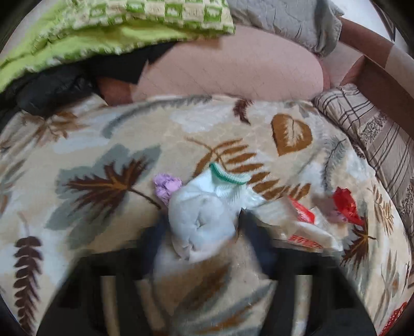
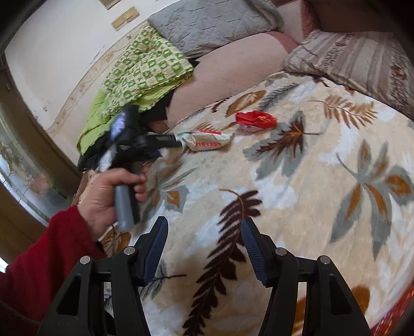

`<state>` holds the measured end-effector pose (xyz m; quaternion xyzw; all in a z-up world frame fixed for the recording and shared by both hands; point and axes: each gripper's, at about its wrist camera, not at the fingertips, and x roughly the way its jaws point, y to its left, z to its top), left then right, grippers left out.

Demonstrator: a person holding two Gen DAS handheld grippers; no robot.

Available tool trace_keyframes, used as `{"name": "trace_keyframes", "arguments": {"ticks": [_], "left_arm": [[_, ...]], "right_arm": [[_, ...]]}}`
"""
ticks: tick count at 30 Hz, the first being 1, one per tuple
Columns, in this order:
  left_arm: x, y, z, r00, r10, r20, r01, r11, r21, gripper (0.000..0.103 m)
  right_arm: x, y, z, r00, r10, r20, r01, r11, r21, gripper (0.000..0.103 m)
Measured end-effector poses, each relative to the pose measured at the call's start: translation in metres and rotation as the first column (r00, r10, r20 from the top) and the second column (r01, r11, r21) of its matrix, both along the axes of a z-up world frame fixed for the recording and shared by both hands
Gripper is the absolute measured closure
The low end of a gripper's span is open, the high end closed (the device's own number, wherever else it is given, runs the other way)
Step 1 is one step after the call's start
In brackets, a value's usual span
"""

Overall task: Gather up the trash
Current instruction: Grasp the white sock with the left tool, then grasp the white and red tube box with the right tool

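Note:
On the leaf-patterned blanket (image 1: 90, 144) lie a white sock-like bundle with green trim (image 1: 201, 219), a crumpled purple scrap (image 1: 167, 186), a white wrapper with red print (image 1: 308, 227) (image 2: 207, 140) and a red foil wrapper (image 1: 345, 204) (image 2: 254, 119). My left gripper (image 1: 204, 227) (image 2: 178, 140) is blurred and open, with its fingers on either side of the white bundle. My right gripper (image 2: 204, 222) is open over bare blanket (image 2: 297, 206), well short of the wrappers, with nothing between its fingers.
A green checkered quilt (image 2: 145, 69), a grey quilted pillow (image 2: 207, 23), a pink cushion (image 2: 227, 69) and a striped pillow (image 2: 349, 59) line the far side. Dark clothing (image 1: 46, 90) lies at the left. A hand (image 2: 111, 191) in a red sleeve (image 2: 38, 258) holds the left gripper.

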<state>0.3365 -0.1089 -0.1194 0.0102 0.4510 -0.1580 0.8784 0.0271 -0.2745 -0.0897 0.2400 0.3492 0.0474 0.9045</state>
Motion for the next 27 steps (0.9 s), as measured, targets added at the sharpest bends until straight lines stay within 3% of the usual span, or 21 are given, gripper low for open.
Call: {"name": "trace_keyframes", "arguments": {"ticks": [6,10,16,18,19,22,27], "left_arm": [[-0.034,0.034,0.006,0.999,0.041,0.033,-0.039,0.998,-0.057,0.075],[-0.084,0.059,0.027,0.994,0.092,0.058,-0.087,0.993,-0.084,0.075],[-0.144,0.077,0.038,0.965,0.231,0.123,-0.215,0.968,-0.131,0.075],[-0.15,0.075,0.035,0.96,0.223,0.166,-0.21,0.973,-0.093,0.075],[-0.151,0.074,0.033,0.96,0.217,0.179,-0.206,0.975,-0.078,0.075],[-0.146,0.081,0.021,0.962,0.231,0.144,-0.217,0.97,-0.112,0.075],[-0.138,0.082,0.009,0.969,0.204,0.137,-0.194,0.978,-0.082,0.075]], "right_arm": [[0.054,-0.014,0.02,0.995,0.09,0.038,-0.09,0.996,0.01,0.036],[0.134,-0.023,0.027,0.99,0.142,0.021,-0.142,0.99,-0.008,0.031],[0.249,-0.025,0.006,0.976,0.207,-0.071,-0.207,0.978,0.018,0.03],[0.272,-0.027,-0.006,0.981,0.173,-0.094,-0.174,0.985,-0.002,0.029],[0.289,-0.028,-0.02,0.97,0.2,-0.14,-0.194,0.98,0.05,0.029],[0.306,-0.032,-0.039,0.969,0.189,-0.161,-0.175,0.98,0.093,0.029],[0.303,-0.025,-0.045,0.948,0.263,-0.177,-0.23,0.955,0.188,0.026]]}}
